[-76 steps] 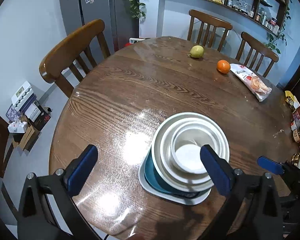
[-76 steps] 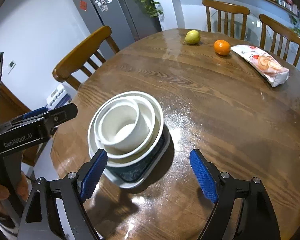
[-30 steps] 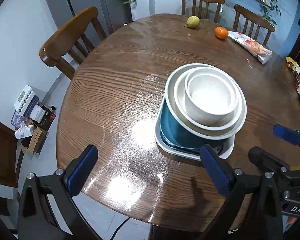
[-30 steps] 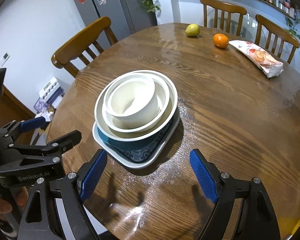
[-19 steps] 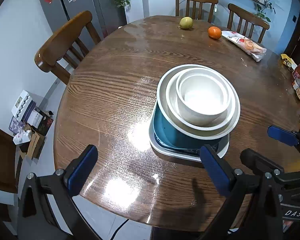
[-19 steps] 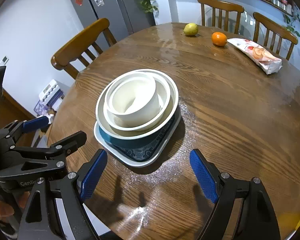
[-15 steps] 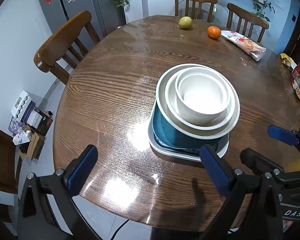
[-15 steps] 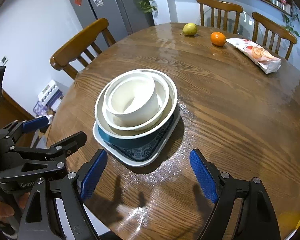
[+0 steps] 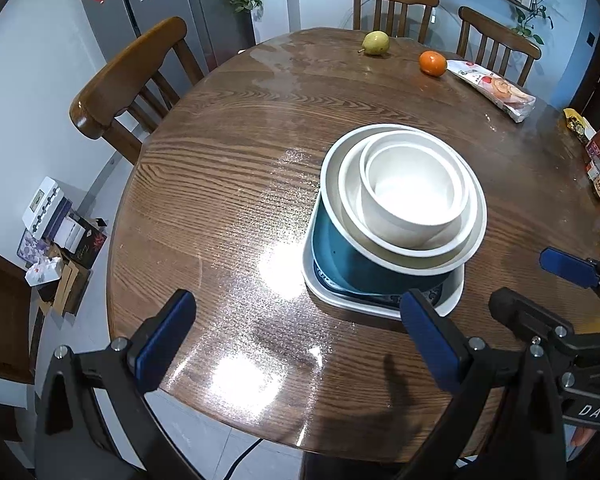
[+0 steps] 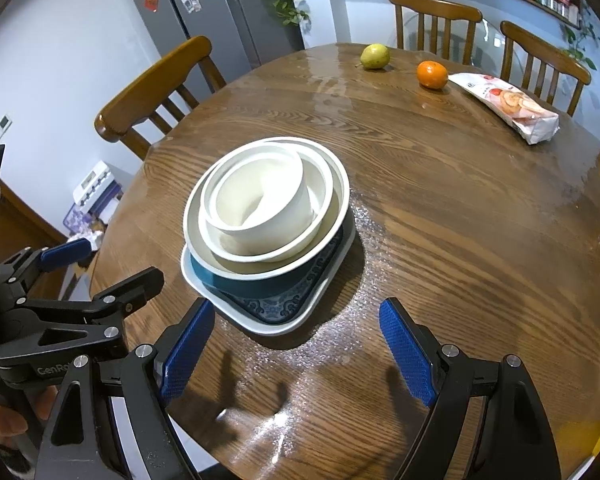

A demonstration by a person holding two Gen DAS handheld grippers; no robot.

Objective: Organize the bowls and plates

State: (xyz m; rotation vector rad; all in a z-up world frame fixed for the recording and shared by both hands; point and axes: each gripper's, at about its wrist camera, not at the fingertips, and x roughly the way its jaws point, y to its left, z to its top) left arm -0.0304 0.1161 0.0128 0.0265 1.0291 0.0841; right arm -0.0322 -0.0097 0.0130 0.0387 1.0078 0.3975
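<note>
stack of bowls [image 10: 266, 216] sits nested on the square plate [image 10: 276, 312] near the table [image 10: 460, 220] edge, at 12 o'clock just past the right tongs [image 10: 296, 344]. left tongs [image 9: 296, 336] see it at 1 o'clock. both tongs wide, holding nothing. right is nearer.

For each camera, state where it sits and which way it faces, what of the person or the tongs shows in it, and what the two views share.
Left wrist: sits on the left tongs, looking down across the round table at the stacked dishes; own blue pads frame the bottom, the right tongs enter at right.
Right wrist: sits on the right tongs, facing the same stack; the left tongs and a hand show at left.
Shared: stack, pear, orange, snack bag, chairs.
</note>
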